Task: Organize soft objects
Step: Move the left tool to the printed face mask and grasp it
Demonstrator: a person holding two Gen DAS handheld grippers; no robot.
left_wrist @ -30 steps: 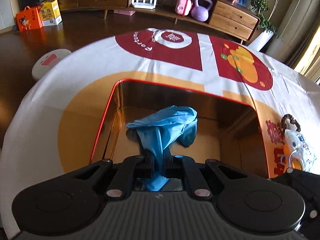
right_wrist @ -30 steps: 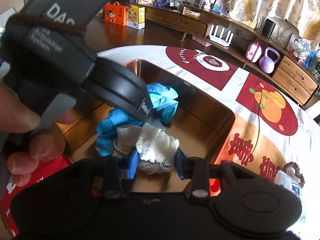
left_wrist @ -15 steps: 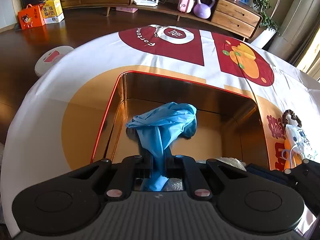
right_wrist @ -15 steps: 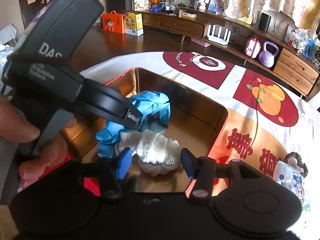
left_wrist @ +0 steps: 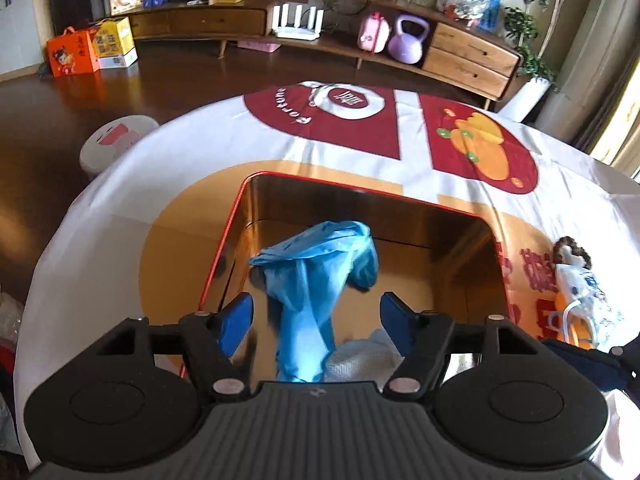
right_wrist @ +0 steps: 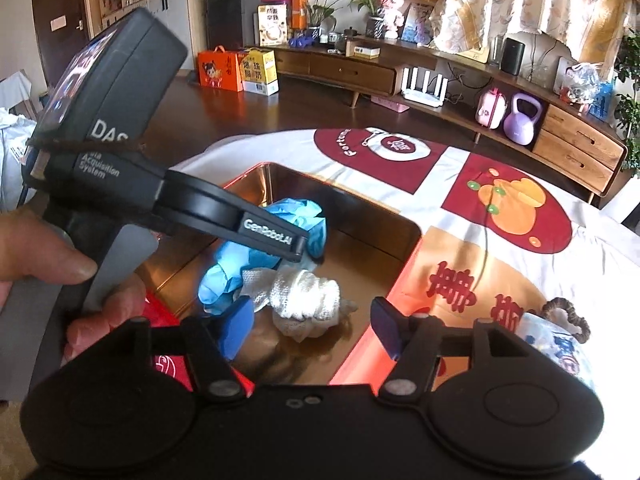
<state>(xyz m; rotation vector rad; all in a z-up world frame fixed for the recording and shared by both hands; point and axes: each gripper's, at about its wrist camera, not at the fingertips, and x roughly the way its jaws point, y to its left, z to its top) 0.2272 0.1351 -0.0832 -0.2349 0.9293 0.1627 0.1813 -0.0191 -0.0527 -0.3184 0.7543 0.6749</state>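
A blue glove (left_wrist: 316, 276) lies in the red-rimmed golden tin (left_wrist: 452, 240) on the table. My left gripper (left_wrist: 316, 320) is open above the tin's near edge, with the glove between its spread fingers. A white mesh cloth (right_wrist: 304, 296) lies in the tin (right_wrist: 372, 232) beside the blue glove (right_wrist: 260, 264). My right gripper (right_wrist: 312, 324) is open just above and in front of the white cloth. The left gripper's body (right_wrist: 192, 208) reaches in over the glove. A face mask (left_wrist: 580, 292) and a brown scrunchie (left_wrist: 572, 248) lie on the cloth right of the tin.
The round table carries a white, red and orange tablecloth (left_wrist: 352, 152). A white stool (left_wrist: 116, 140) stands at its left. A long wooden sideboard (left_wrist: 468, 52) runs along the back, and gift boxes (left_wrist: 92, 48) sit on the floor.
My left gripper has opened and let go of the blue glove, which now droops in the tin. My right gripper has opened wider and drawn back from the white cloth.
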